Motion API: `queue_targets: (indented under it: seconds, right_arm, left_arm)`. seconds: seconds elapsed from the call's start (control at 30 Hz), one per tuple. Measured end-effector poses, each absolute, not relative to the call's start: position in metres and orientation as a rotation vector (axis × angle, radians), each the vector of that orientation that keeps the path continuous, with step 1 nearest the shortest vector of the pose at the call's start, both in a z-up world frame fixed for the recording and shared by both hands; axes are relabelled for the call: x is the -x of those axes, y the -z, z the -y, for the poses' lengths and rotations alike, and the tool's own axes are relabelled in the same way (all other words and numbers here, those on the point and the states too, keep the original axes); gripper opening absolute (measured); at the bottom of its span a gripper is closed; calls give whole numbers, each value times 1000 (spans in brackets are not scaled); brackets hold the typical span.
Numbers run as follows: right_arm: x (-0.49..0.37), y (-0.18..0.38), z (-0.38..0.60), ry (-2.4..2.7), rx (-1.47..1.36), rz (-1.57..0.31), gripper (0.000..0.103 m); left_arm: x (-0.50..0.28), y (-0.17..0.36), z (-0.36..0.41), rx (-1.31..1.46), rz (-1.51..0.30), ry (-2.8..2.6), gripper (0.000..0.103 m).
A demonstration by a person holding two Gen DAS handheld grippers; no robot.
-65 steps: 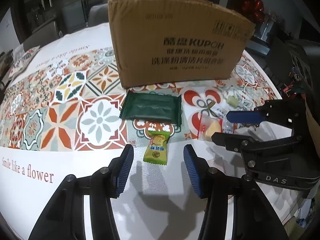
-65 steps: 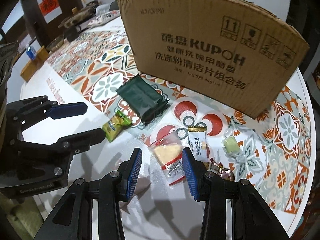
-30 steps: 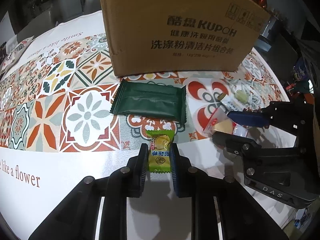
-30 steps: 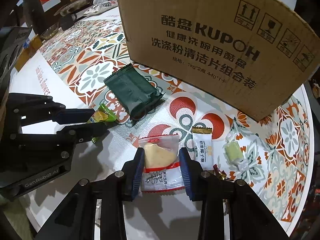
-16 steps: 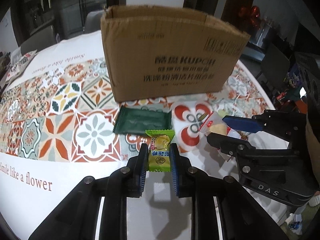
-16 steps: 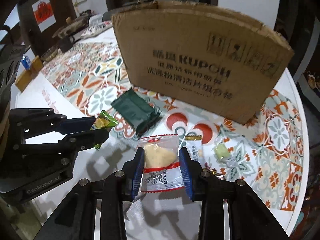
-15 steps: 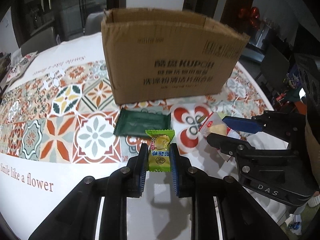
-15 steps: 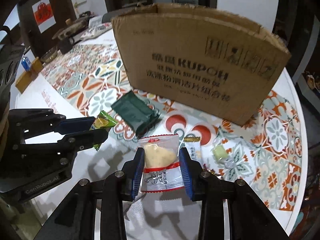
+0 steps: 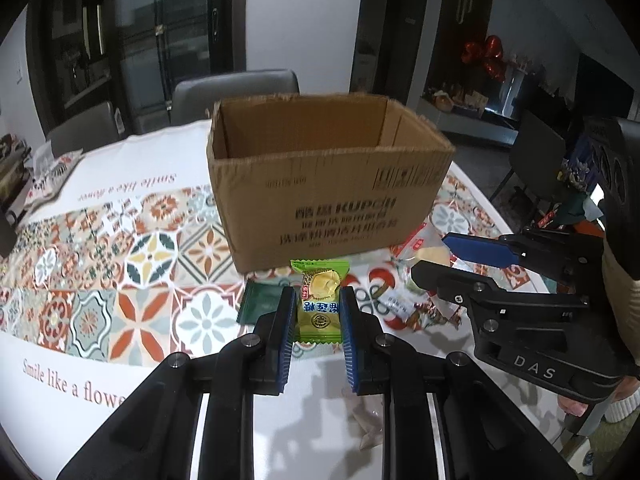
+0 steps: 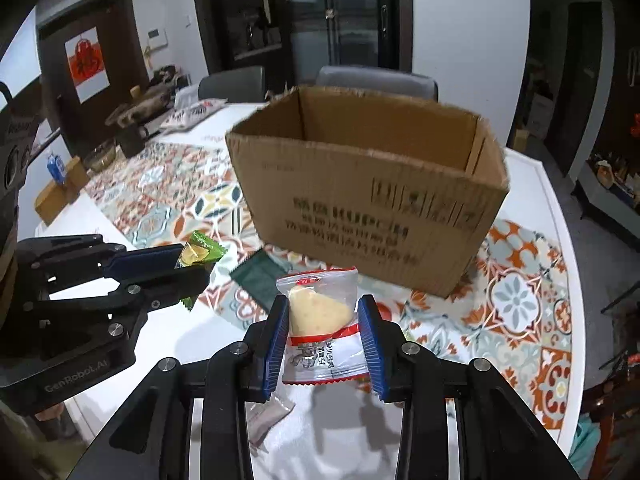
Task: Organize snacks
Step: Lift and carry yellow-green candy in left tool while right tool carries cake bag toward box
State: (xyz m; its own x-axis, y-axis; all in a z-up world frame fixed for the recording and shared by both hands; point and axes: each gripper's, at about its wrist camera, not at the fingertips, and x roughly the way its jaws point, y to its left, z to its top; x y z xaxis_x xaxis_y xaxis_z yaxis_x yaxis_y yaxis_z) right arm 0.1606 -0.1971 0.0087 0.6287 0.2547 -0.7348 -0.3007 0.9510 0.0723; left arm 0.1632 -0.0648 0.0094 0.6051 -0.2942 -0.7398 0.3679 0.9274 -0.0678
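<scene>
My left gripper (image 9: 319, 312) is shut on a small green candy packet (image 9: 319, 304) and holds it above the table. My right gripper (image 10: 323, 320) is shut on a clear packet with a red band and a pale snack inside (image 10: 320, 322), also in the air. Each gripper shows from the side in the other view: the right gripper (image 9: 452, 258) and the left gripper (image 10: 188, 264) with the green candy packet (image 10: 198, 254). An open cardboard box (image 9: 324, 184) stands just beyond both; its inside (image 10: 384, 132) looks bare as far as I see.
A dark green flat packet (image 9: 260, 304) lies on the patterned tablecloth (image 9: 100, 264) below the box front. Several small sweets (image 9: 416, 308) lie to its right. Grey chairs (image 9: 236, 92) stand behind the table. A crumpled wrapper (image 10: 268, 412) lies near the front edge.
Both grippers have risen with their packets held, and now I see over the box rim into its inside. The box appears lower and smaller in both views.
</scene>
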Motion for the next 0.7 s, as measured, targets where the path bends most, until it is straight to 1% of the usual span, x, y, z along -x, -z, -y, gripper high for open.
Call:
queue_targets:
  seconds: [0.47, 0.7]
  right_arm:
    - [-168, -55, 206, -296, 25, -725, 36]
    - [-179, -77, 212, -282, 14, -679, 36]
  left_arm:
    - [-182, -60, 72, -104, -721, 401, 22]
    - [-195, -76, 73, -105, -683, 402, 22]
